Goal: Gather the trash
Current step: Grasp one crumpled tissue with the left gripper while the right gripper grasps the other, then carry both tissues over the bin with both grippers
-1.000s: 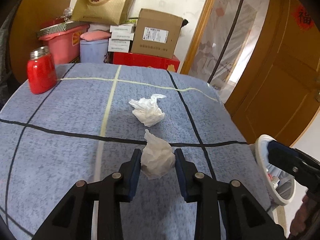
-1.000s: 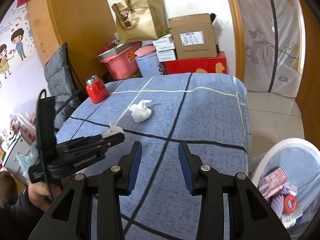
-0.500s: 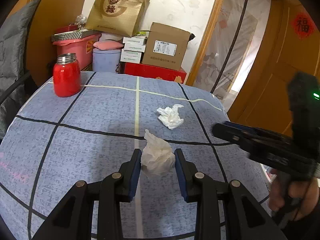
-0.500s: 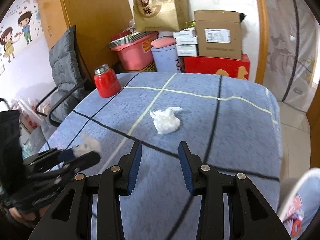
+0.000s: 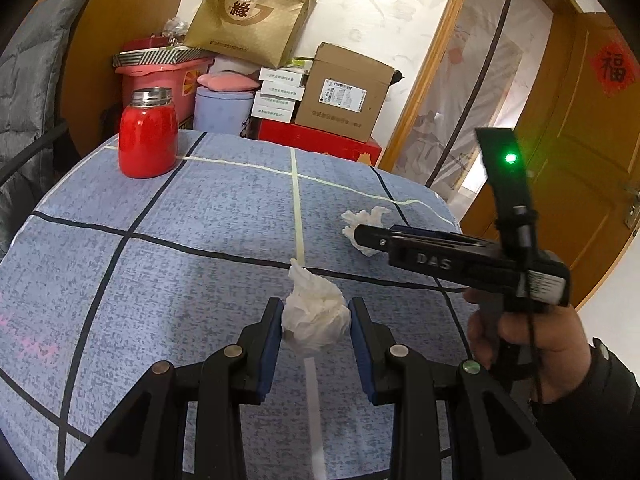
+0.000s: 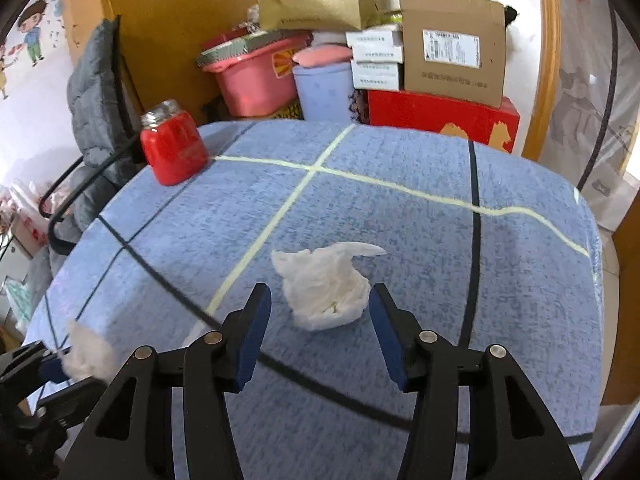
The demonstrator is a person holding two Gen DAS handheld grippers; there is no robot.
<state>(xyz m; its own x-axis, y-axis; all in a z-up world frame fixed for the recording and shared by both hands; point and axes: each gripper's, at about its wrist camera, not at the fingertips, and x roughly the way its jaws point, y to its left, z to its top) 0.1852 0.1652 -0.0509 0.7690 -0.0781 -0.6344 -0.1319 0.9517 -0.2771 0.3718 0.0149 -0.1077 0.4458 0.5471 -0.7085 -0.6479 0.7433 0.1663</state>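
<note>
**A:** What is each hand doing?

**B:** The left hand-held gripper (image 5: pixel 316 334) is clamped on a crumpled white tissue (image 5: pixel 314 320), both blue pads pressed against its sides, holding it just above the cloth. That looks like one piece of trash already collected and carried along.

**A:** And the other one?

**B:** The right hand-held gripper (image 6: pixel 320 330) points down at a second tissue (image 6: pixel 324 290), which lies loose on the worktop (image 6: pixel 400 232) near its middle. The jaws are opening, with the tissue between the tips but neither pad touching it, probably spread wide to straddle the flattened wad before closing.

**A:** How do the two sit relative to each other?

**B:** In the left view the right tool reaches in from the right, held by a person's hand (image 5: pixel 524 340) in a dark sleeve, its tip over the loose tissue farther off.

**A:** Describe the surface and the room.

**B:** The worktop is covered in a blue cloth with dark and pale yellow grid lines. A red jar (image 6: pixel 174 150) with a metal lid stands at the far left corner. Beyond the far edge are a pink tub (image 6: pixel 256 72), cardboard boxes (image 6: pixel 452 44) and a gold paper bag (image 5: pixel 252 12). A grey padded chair (image 6: pixel 96 104) is on the left, a wooden door (image 5: pixel 580 184) on the right. No bin shows.
</note>
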